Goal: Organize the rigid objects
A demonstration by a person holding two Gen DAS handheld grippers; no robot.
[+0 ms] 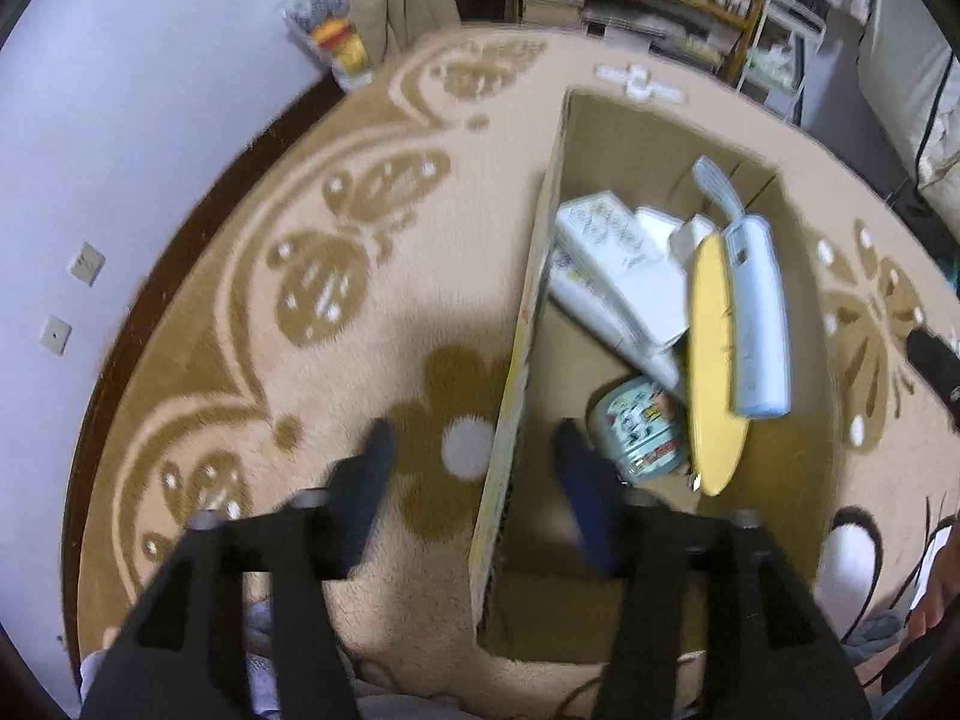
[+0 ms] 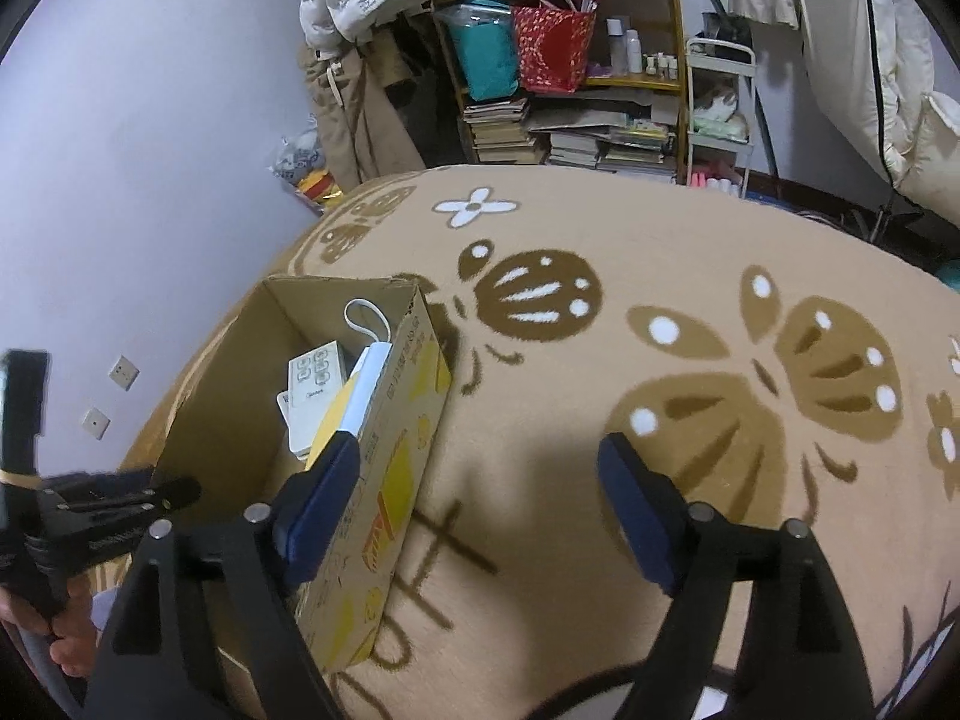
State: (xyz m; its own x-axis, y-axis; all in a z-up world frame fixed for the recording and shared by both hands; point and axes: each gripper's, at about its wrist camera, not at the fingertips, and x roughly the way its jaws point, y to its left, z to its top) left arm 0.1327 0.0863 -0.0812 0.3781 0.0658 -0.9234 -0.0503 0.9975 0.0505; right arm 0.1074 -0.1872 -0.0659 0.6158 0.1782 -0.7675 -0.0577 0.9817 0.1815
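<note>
Both grippers, left [image 1: 474,450] and right [image 2: 480,468], gape wide and carry nothing. Inside the box [image 1: 516,360] already lie a yellow plate [image 1: 711,360], blue bottle [image 1: 756,324], white remote [image 1: 600,240] and tin [image 1: 636,426]. No loose items show on the rug [image 2: 600,408], so sorting looks nearly done.

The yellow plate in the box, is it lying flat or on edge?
On edge: the yellow plate stands tilted in the cardboard box, leaning against the pale blue bottle.

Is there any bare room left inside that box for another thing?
Yes: the cardboard box has bare floor at its near end, before the printed tin, and at its far end. The middle is crowded with the yellow plate, pale-blue case and white boxes.
</note>
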